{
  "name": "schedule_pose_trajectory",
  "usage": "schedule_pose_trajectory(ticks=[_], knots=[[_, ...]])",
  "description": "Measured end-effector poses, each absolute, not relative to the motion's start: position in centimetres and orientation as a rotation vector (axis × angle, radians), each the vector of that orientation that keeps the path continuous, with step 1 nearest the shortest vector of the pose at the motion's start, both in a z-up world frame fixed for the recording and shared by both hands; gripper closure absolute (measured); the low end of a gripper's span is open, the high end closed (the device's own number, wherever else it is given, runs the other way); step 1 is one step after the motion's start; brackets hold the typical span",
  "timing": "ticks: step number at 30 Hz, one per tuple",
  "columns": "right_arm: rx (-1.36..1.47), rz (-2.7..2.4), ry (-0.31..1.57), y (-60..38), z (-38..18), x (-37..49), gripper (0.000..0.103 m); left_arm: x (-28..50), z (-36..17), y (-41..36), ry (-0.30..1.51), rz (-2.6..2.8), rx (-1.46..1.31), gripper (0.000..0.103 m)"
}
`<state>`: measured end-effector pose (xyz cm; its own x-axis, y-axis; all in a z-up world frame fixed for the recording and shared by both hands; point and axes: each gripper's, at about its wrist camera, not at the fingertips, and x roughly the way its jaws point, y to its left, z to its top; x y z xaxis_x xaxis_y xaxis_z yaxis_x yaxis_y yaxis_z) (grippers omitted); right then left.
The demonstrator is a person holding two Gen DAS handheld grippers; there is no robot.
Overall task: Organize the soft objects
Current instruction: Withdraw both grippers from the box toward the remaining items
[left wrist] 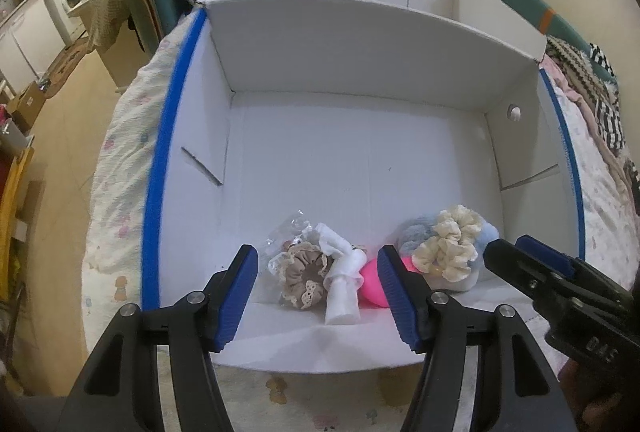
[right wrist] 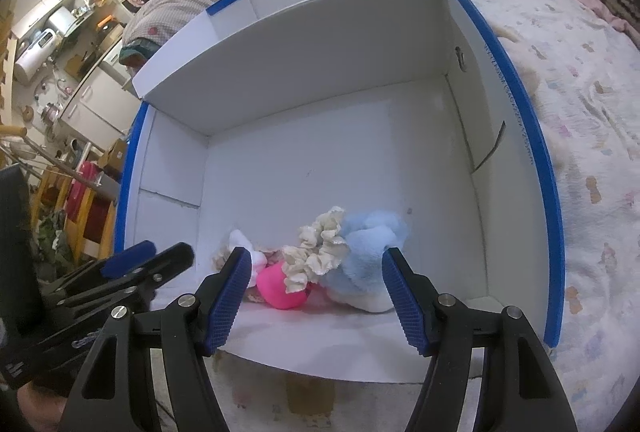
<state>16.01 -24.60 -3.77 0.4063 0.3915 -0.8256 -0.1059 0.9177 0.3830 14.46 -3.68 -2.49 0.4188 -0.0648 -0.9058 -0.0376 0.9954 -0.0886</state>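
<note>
Both tools wide open, empty, left tool point(left wrist: 318, 290), right tool point(right wrist: 316, 296)

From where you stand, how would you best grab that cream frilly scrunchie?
I'd pinch the cream scrunchie across its raised upper ruffle, coming from above with the open right gripper. It sits on top of the blue plush toy, beside the pink ball, so its top loop is free while its lower edge presses into the pile.

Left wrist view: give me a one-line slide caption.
Open left gripper hovers over scrunchies and a pink ball in the white box.
</note>
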Motion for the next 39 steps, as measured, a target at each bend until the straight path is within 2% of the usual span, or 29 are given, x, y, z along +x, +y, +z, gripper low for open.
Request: schedule_pose_trajectory(ticks=[11,21,39], knots=[[0.286,0.318,1.052,-25.2,-1.5,12.9,0.032,10.7,-0.2,-2.3,1.078,-0.034,-0.046,0.044],[0.32,0.315,1.023,-26.3,-1.2,8.7,0.031,7.2,-0.6,-1.3,1.097,-0.035,-0.081,0.044],[0.328,0.255,1.189,-27.5,-5.8,7.1,0.031,4.7,-3.6,1.3,1.178,0.021,-0.135,0.044]])
